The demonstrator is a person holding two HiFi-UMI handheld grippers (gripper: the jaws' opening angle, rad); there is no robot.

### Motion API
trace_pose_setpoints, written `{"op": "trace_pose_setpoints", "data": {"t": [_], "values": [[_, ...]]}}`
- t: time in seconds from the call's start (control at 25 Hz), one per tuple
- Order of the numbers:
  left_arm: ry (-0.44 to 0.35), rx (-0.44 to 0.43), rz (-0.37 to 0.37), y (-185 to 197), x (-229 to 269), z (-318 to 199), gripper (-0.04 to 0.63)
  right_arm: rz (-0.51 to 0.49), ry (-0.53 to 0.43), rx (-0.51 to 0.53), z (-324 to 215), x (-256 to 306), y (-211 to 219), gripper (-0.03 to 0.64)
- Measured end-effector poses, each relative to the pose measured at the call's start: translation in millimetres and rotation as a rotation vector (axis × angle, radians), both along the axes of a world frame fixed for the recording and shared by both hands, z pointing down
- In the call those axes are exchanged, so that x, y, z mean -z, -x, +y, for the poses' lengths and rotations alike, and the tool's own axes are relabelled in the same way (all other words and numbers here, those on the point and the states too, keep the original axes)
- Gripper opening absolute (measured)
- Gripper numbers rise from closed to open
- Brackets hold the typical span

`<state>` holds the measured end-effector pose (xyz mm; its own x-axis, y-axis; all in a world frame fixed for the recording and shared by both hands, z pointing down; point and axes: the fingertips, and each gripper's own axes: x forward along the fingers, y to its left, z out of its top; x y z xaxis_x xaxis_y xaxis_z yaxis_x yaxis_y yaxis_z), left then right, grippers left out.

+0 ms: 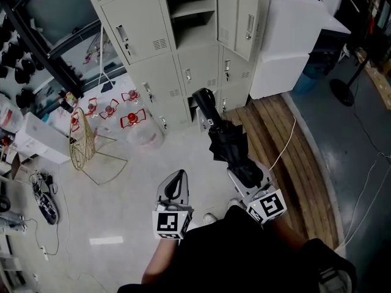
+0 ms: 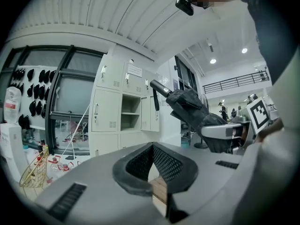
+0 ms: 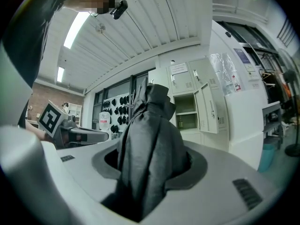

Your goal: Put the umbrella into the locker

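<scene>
A folded black umbrella sticks out ahead of my right gripper, handle end toward the lockers. The jaws are shut on its fabric bundle. In the right gripper view the umbrella fills the space between the jaws of the right gripper. My left gripper hangs beside it to the left, shut, with nothing in it. The left gripper view shows the left gripper with pads meeting, and the umbrella off to the right. The grey locker bank stands ahead, one compartment open with its door swung aside.
A gold wire rack and red-and-white items lie on the floor at the left. A big white box stands right of the lockers, beside a wooden pallet crossed by a white cable. A fan base is far right.
</scene>
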<state>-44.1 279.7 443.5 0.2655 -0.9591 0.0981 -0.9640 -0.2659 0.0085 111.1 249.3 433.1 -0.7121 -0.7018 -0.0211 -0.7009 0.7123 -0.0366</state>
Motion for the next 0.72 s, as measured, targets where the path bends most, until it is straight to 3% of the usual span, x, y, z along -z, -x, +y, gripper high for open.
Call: {"op": "trace_pose_setpoints", "data": {"t": [0.36, 0.72], "values": [[0.009, 0.009, 0.015, 16.3, -8.1, -20.5, -0.002, -0.005, 0.007, 0.022, -21.4, -0.4, 19.1, 0.221], [0.014, -0.005, -0.011, 16.9, -11.6, -77.6, -0.002, -0.024, -0.001, 0.031, -76.4, -7.8, 24.1, 0.221]]}}
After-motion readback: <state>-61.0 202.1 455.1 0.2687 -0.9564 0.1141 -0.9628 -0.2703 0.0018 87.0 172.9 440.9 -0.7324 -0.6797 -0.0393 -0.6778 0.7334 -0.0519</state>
